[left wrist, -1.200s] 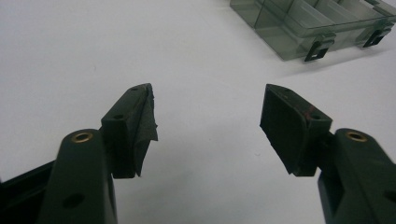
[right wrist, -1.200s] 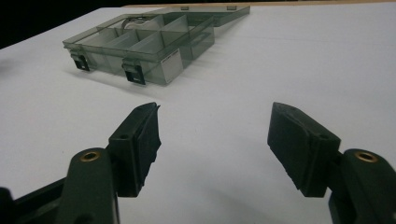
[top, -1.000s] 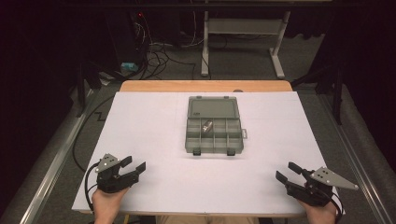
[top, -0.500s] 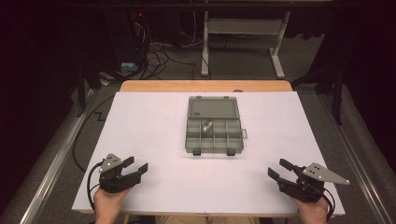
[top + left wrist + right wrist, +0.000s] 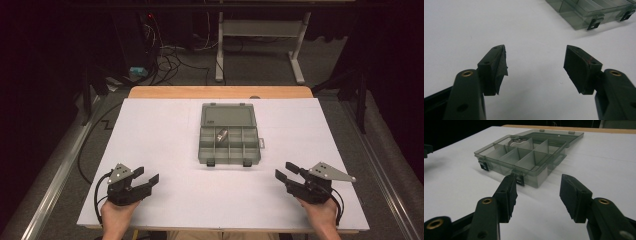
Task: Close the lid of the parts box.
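The right claw (image 5: 286,171) sits low over the near right part of the white worktop (image 5: 160,135), held in a hand (image 5: 322,216) that comes in from the near edge. Its jaws stand apart with only bare worktop between them, and they have just been closing somewhat. In the right gripper view the claw (image 5: 537,192) points at the box (image 5: 531,157), which lies just ahead of the jaw tips, apart from them. The nearest parts of the box are its front wall and two dark latches (image 5: 519,181), one of them right behind the tip of the claw's left jaw in that view. The box is clear grey plastic, split into small compartments, its lid (image 5: 554,135) folded back flat on the far side. A small metal part (image 5: 517,142) lies in a far compartment, well beyond the claw.

The left claw (image 5: 146,175) rests near the worktop's near left corner, in the other hand (image 5: 116,216), jaws spread wide and nothing between them. In the left gripper view the claw (image 5: 535,53) looks across bare white worktop; the box (image 5: 589,11) lies ahead and to the right of the jaws, well apart, with two latches on the wall facing the claw.

In the high view the box (image 5: 229,135) sits about midway between the two claws and farther out from both, with the metal part (image 5: 221,134) in its middle row.
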Available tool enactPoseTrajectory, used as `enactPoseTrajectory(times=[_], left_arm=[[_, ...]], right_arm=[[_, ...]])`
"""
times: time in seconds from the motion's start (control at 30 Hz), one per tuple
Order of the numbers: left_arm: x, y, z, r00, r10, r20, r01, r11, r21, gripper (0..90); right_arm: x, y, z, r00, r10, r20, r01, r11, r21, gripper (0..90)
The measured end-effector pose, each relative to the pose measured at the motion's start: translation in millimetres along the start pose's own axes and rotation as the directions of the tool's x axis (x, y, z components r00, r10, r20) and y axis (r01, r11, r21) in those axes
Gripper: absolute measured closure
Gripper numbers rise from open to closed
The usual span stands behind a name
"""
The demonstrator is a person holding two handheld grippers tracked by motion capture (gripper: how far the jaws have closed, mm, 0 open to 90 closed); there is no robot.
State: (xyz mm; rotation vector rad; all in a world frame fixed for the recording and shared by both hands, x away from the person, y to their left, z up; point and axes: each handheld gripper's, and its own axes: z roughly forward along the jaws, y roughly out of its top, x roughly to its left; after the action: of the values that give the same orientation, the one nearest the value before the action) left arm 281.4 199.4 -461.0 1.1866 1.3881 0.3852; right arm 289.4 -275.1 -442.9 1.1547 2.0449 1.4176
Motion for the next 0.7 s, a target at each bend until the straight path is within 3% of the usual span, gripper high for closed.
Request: enactPoseTrajectory(times=[0.1,0.27,0.4,0.7], left_arm=[[-0.2,-0.3,0.7,1.0,0.0,0.005,0.0,1.0,-0.001,36.1],[-1.2,-2.0,4.7,0.9997,0.025,0.004,-0.025,0.9996,0.013,36.5],[-1.6,-1.9,6.2,0.9997,0.022,0.003,-0.022,0.9996,0.016,36.6],[-0.5,-0.4,4.9,0.9997,0.026,0.001,-0.026,0.9996,0.008,36.5]], right_arm=[[2.5,7.0,11.9,1.0,-0.007,0.004,0.007,1.0,0.029,52.0],[2.7,17.6,29.3,0.9999,0.015,0.006,-0.015,0.997,0.071,57.3],[0.8,24.8,40.4,0.9993,0.035,0.01,-0.036,0.995,0.094,60.0],[-8.0,40.9,63.7,0.9979,0.051,0.038,-0.058,0.977,0.204,67.2]])
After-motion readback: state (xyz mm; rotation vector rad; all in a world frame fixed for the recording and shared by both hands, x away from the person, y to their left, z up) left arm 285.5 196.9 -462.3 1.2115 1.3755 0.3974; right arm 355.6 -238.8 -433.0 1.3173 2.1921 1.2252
